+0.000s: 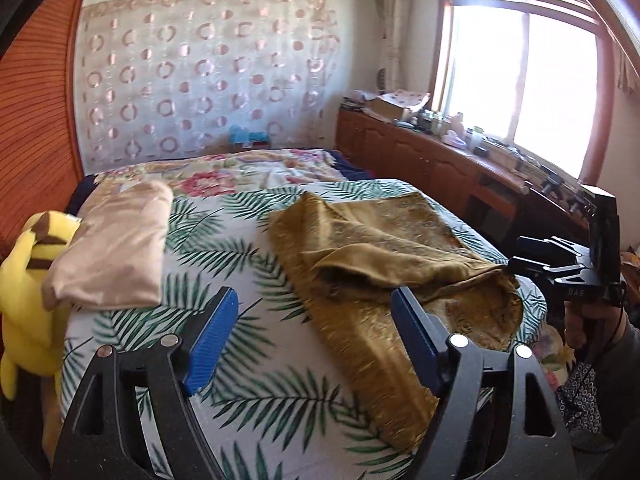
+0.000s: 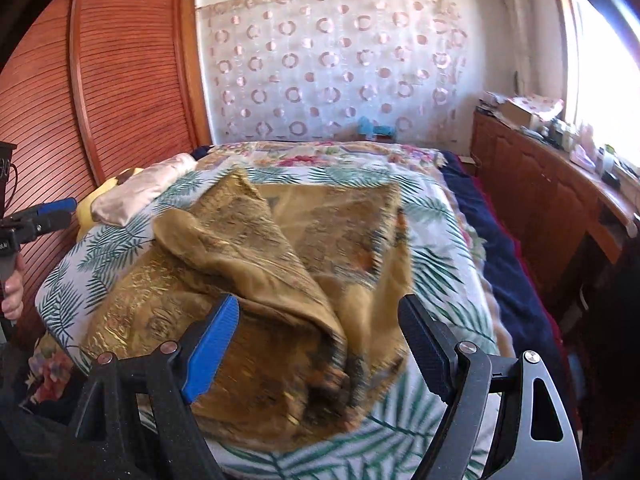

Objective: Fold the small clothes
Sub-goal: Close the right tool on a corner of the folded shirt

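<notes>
A gold cloth point(image 1: 384, 256) lies rumpled, partly folded, on the bed point(image 1: 240, 232); left gripper point(image 1: 316, 316) gapes wide, empty; right gripper point(image 2: 320, 332) wide above the cloth, gripping nothing.

Cloth point(image 1: 384, 248) lies on bed point(image 1: 240, 240), pillow point(image 1: 116, 248) to its left.

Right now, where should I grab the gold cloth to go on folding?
Take the gold cloth by the flap's raised edge, where it stands clear of the bedspread. Come from the near side with the right gripper: its open fingers already straddle the near end.
</notes>
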The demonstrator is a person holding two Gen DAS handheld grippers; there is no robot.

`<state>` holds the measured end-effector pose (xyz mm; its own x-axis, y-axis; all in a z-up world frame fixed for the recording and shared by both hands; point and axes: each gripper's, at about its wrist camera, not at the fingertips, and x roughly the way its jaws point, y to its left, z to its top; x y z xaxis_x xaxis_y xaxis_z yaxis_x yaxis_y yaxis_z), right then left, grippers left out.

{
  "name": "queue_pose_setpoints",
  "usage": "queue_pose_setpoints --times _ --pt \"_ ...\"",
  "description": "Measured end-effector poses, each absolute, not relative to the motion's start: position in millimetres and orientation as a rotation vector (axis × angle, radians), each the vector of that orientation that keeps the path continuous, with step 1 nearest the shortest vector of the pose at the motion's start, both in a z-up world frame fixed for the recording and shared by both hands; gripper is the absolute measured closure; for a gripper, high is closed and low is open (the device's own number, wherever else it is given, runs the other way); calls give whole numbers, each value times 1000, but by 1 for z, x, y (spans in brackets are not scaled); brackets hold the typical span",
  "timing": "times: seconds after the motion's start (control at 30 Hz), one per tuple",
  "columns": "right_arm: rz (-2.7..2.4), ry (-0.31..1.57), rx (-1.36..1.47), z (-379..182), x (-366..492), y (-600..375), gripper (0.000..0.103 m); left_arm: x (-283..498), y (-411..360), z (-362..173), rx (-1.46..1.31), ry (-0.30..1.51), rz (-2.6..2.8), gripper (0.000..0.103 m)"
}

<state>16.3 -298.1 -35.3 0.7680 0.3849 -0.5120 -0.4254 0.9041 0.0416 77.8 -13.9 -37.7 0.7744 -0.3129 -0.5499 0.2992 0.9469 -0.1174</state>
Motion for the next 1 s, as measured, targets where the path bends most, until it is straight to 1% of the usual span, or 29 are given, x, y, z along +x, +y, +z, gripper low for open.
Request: queue_pose_setpoints --times 0.43,0.67,0.8,0.9,0.97,1.0 --pt "592 525 -201 -18 44 -213 20 73 27 -58 -63 600 -238 24" --pt "693 573 -282 -21 73 -163 20 73 39 -70 -93 618 -225 24" --pt "721 634 -354 -36 95 -139 20 73 40 -74 -104 628 -229 24" --pt "709 679 -417 -50 113 -123 22 73 38 -77 -104 636 -236 24" --pt "685 706 -457 -59 126 -118 28 73 35 -79 -103 641 -241 24" --pt "684 719 -465 -62 131 -117 37 73 34 -81 -102 644 -245 24"
